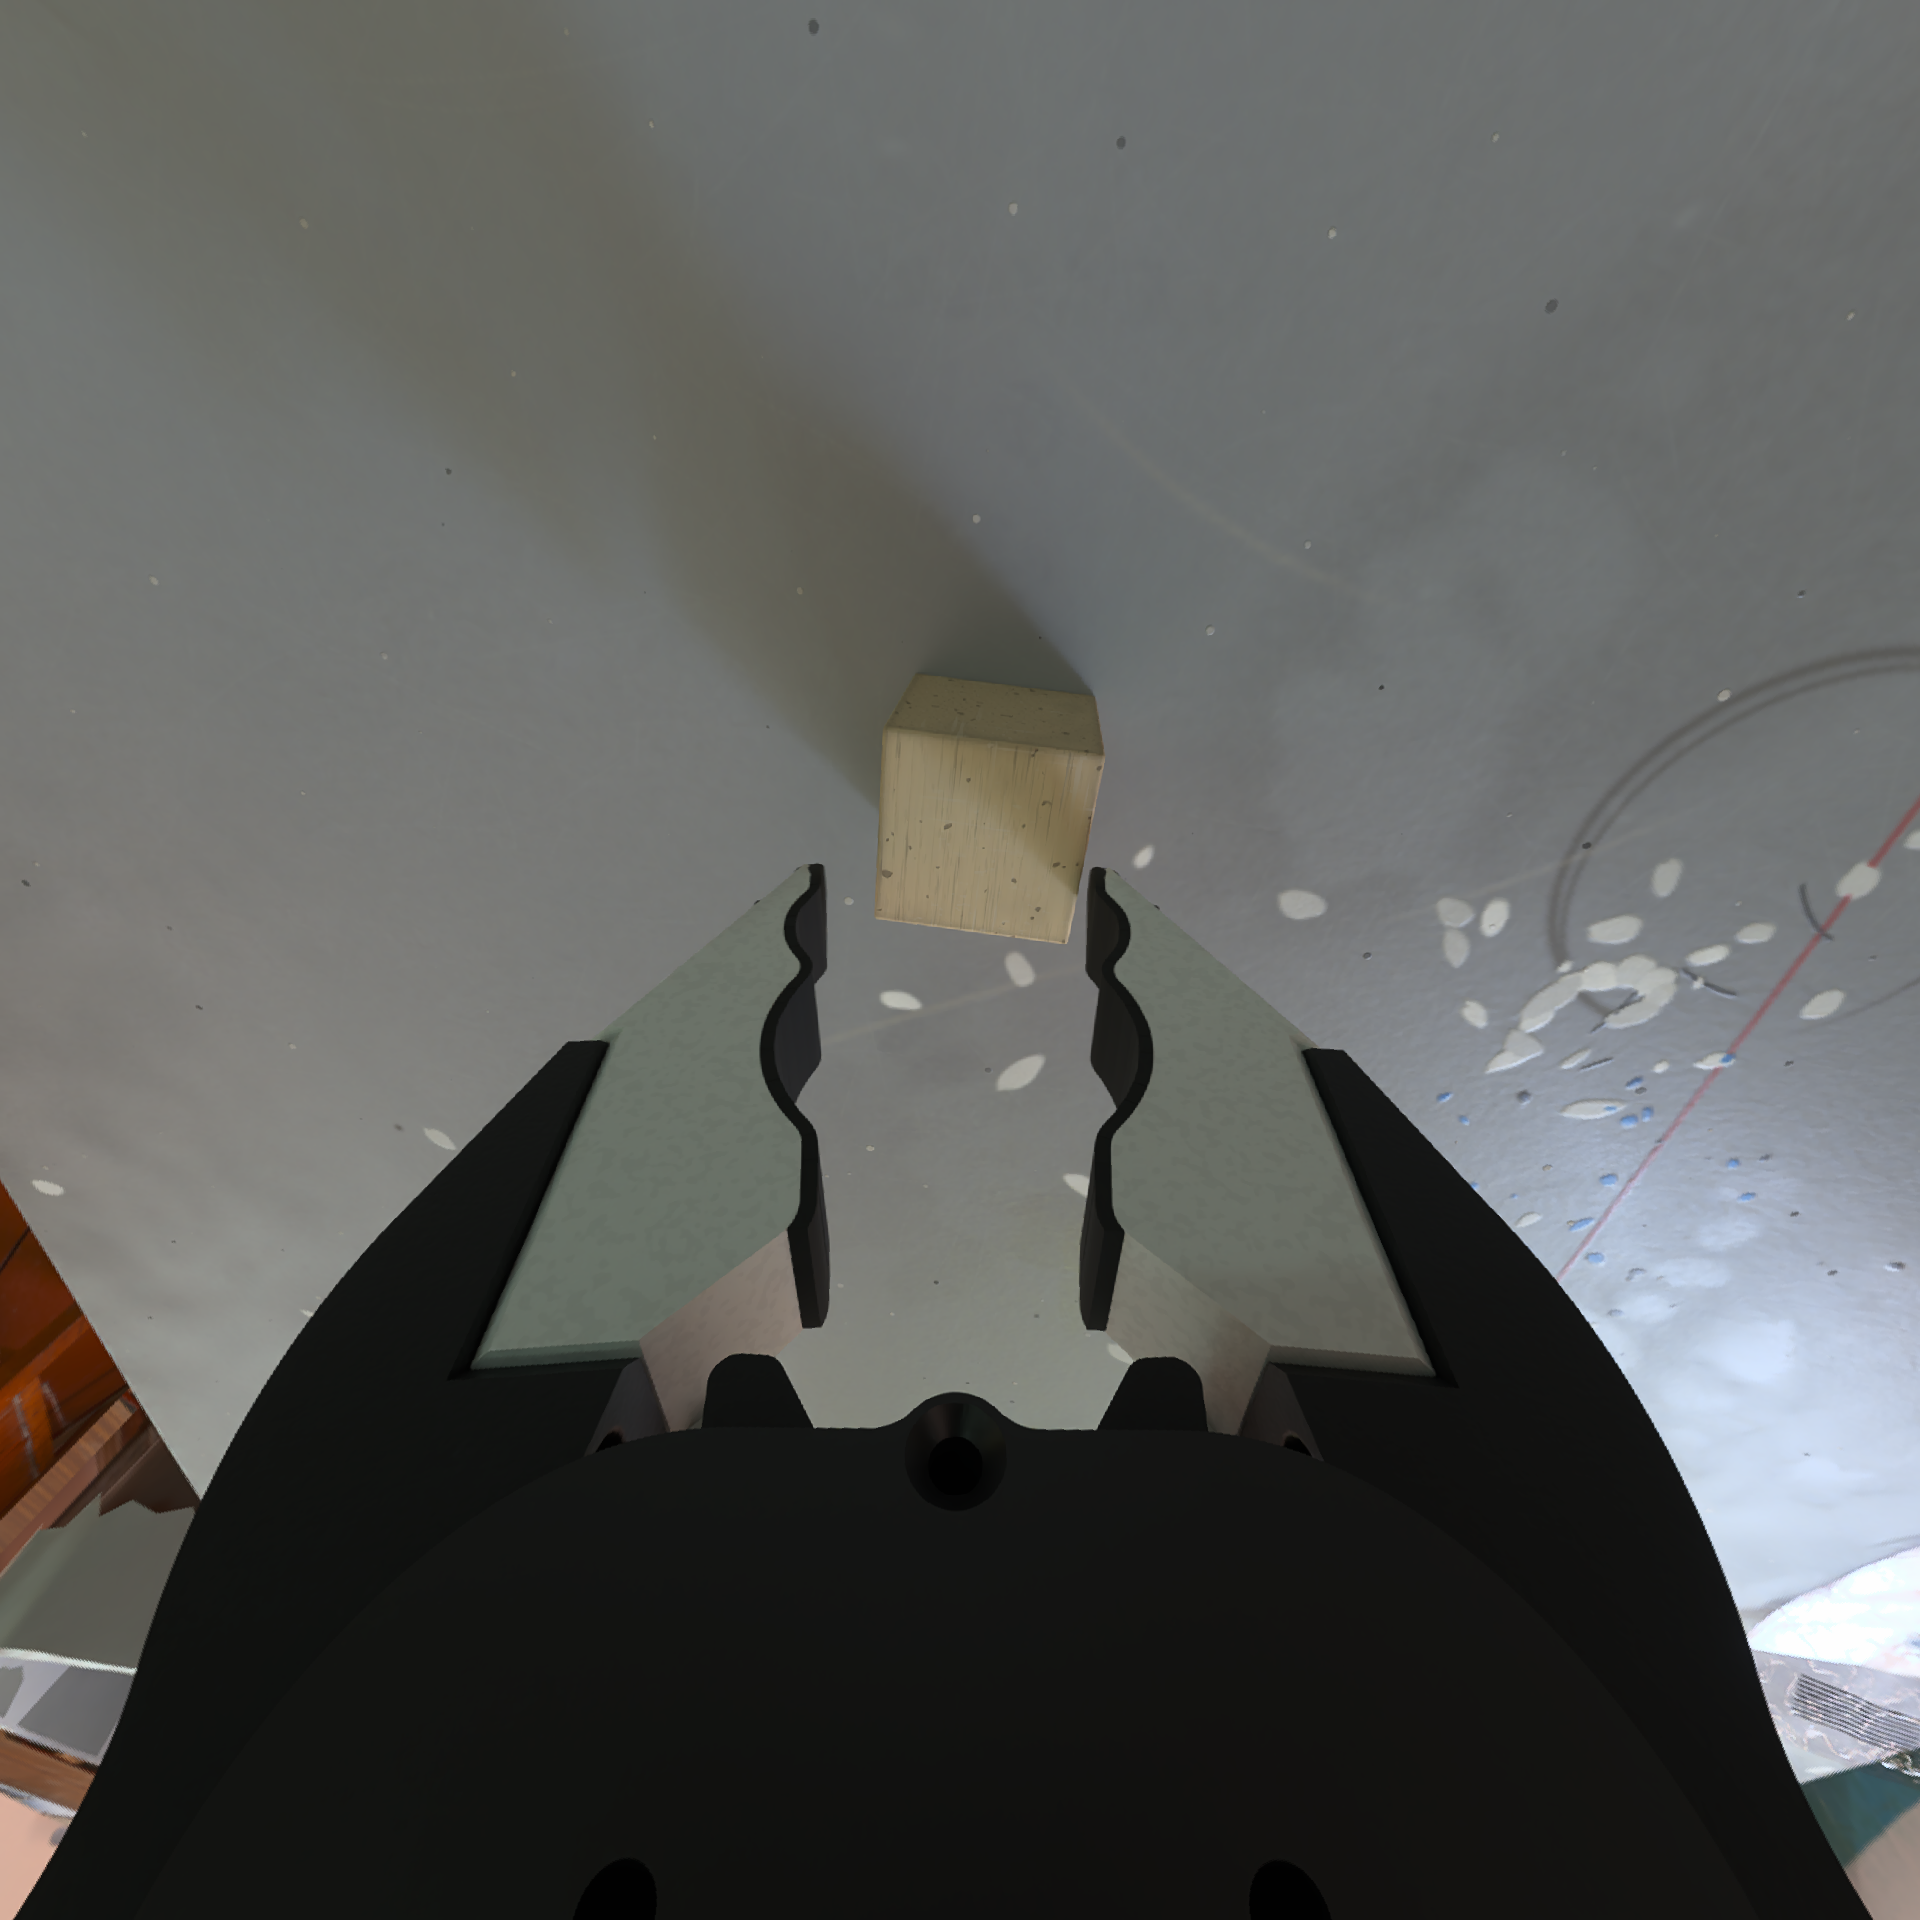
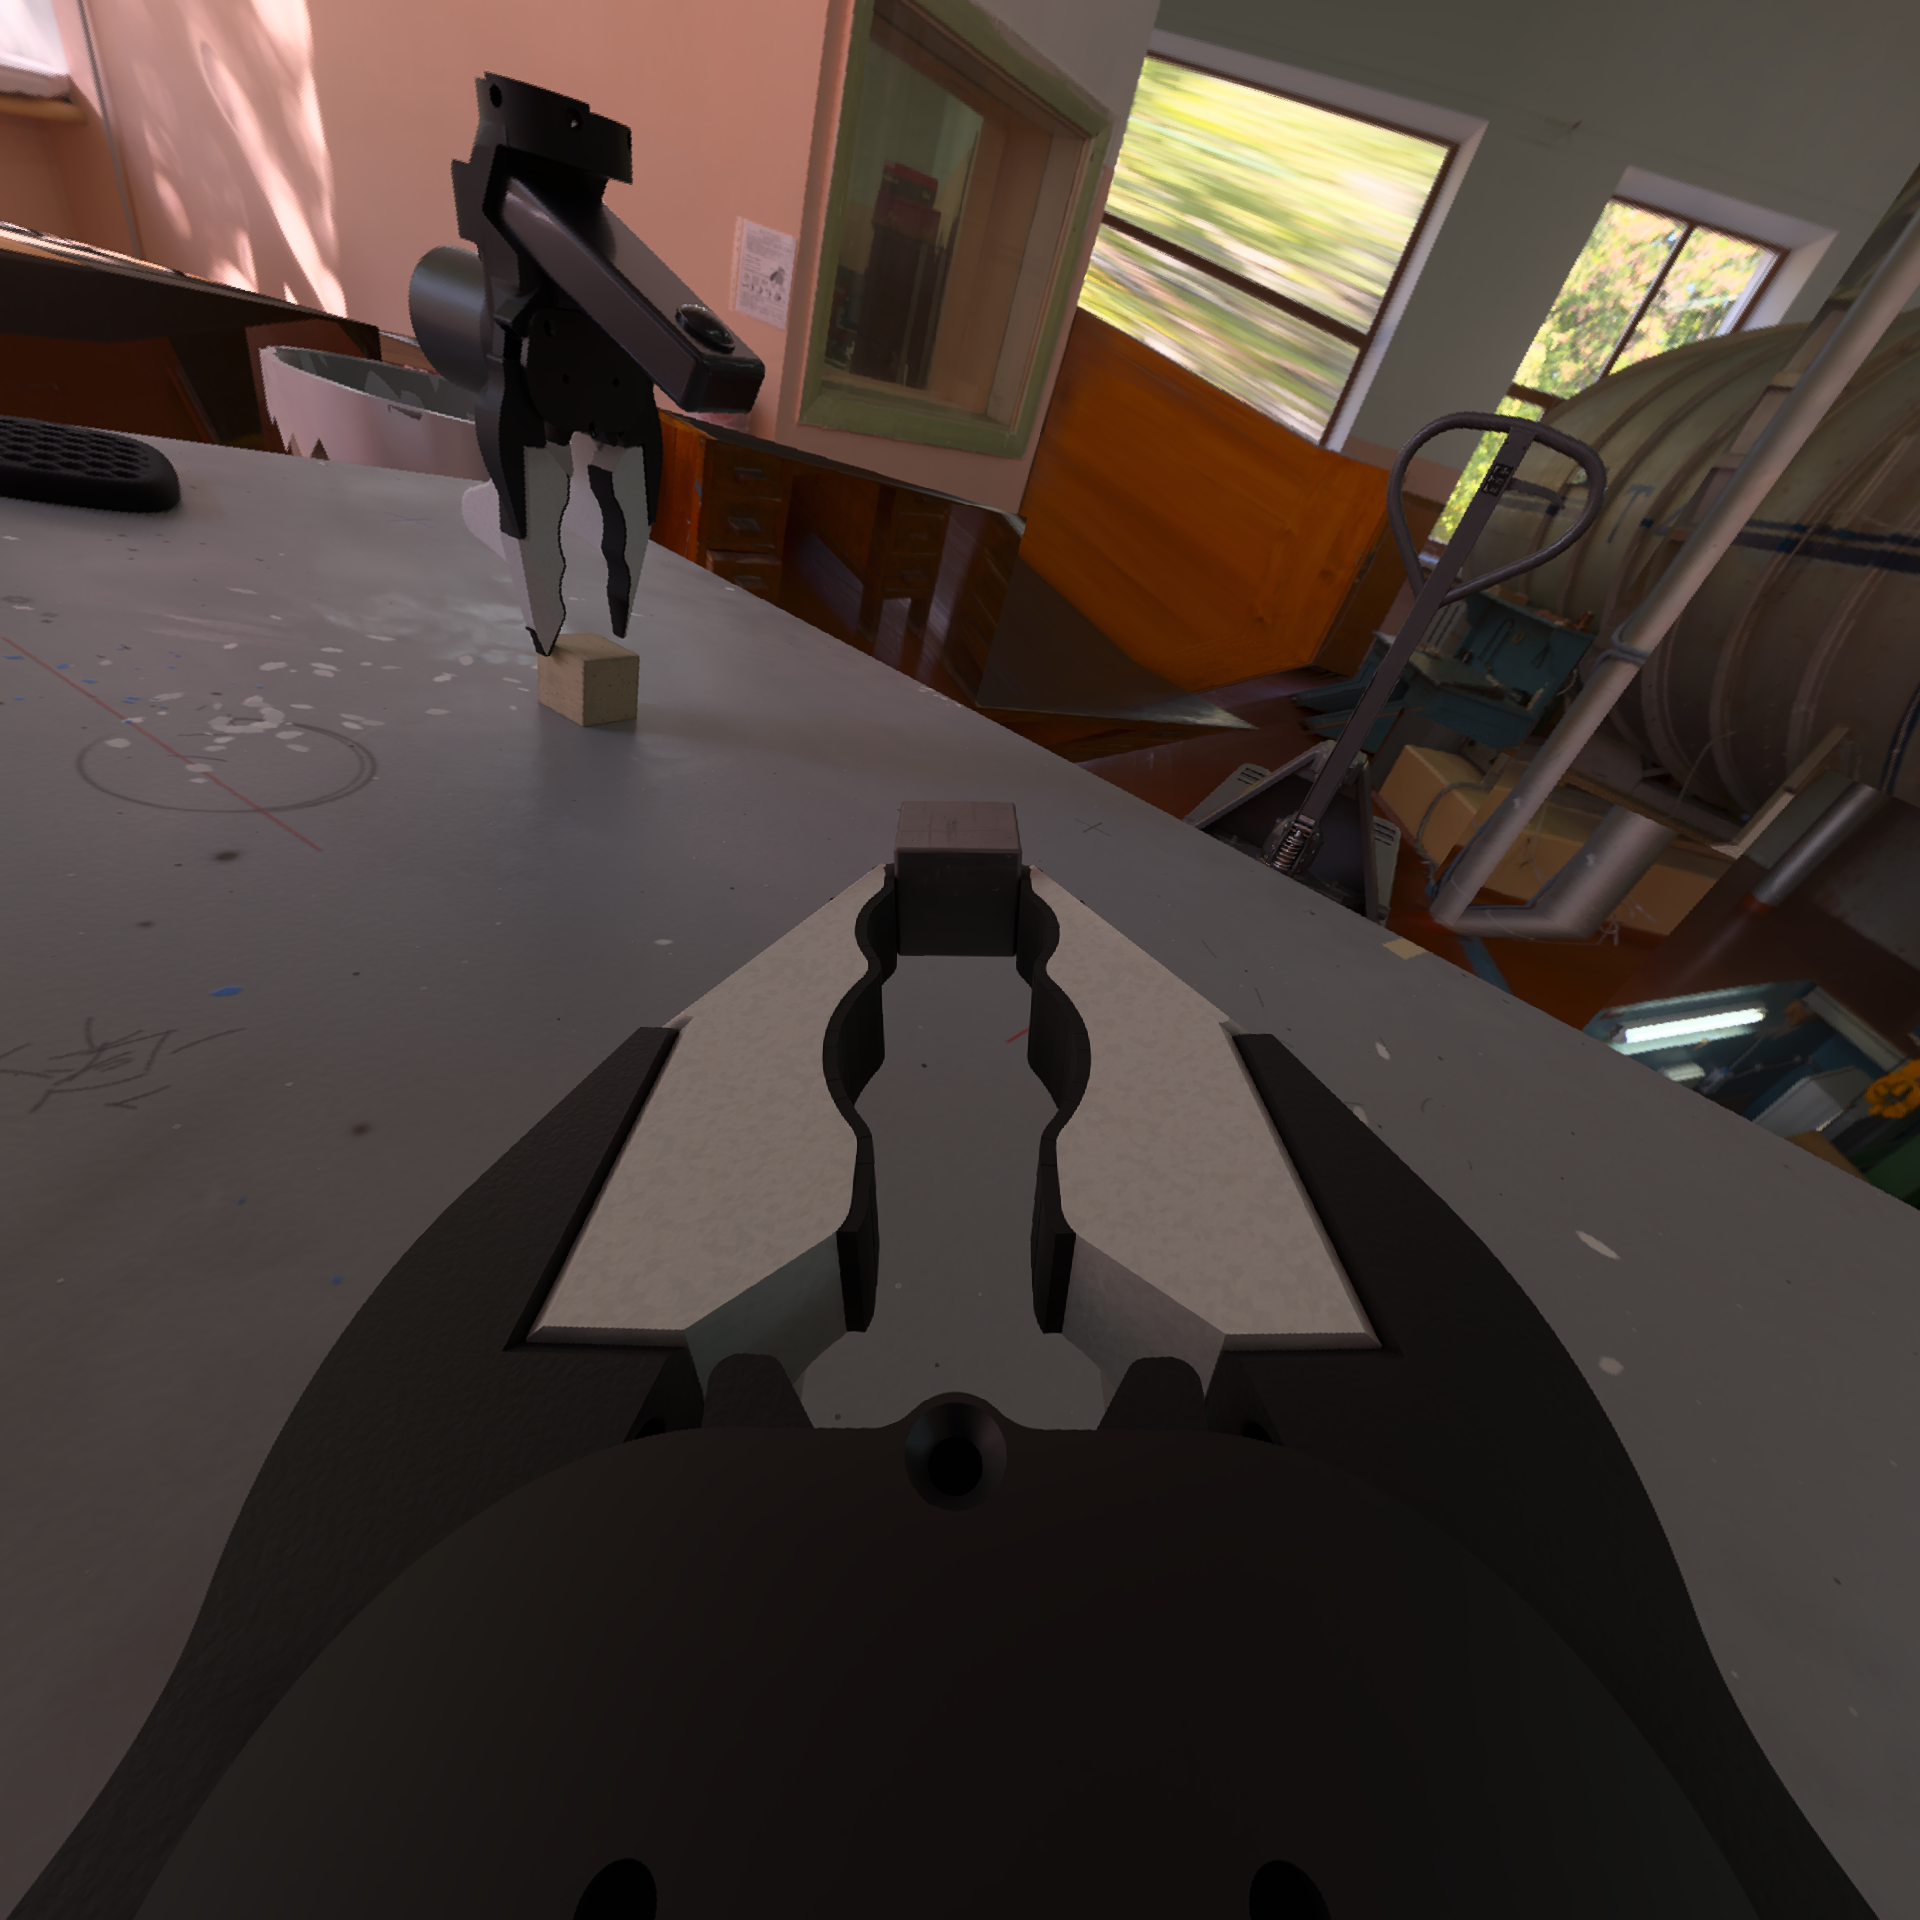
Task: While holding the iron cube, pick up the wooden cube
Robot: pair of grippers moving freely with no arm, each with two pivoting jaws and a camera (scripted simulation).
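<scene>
The pale wooden cube (image 1: 985, 816) sits on the grey table, just beyond my left gripper's (image 1: 956, 883) fingertips. The left gripper is open and empty, its jaws spread about as wide as the cube. In the right wrist view the left gripper (image 2: 582, 636) points down over the wooden cube (image 2: 589, 678), one tip near the cube's top edge. My right gripper (image 2: 956, 883) is shut on the dark iron cube (image 2: 956, 883), pinched between the fingertips above the table.
The grey table (image 2: 312, 987) is paint-speckled, with a drawn circle (image 2: 223, 769) and a red line. Its far edge runs diagonally on the right. A black perforated pad (image 2: 83, 462) lies at the far left. A white bucket-like container (image 2: 353, 405) stands behind the left gripper.
</scene>
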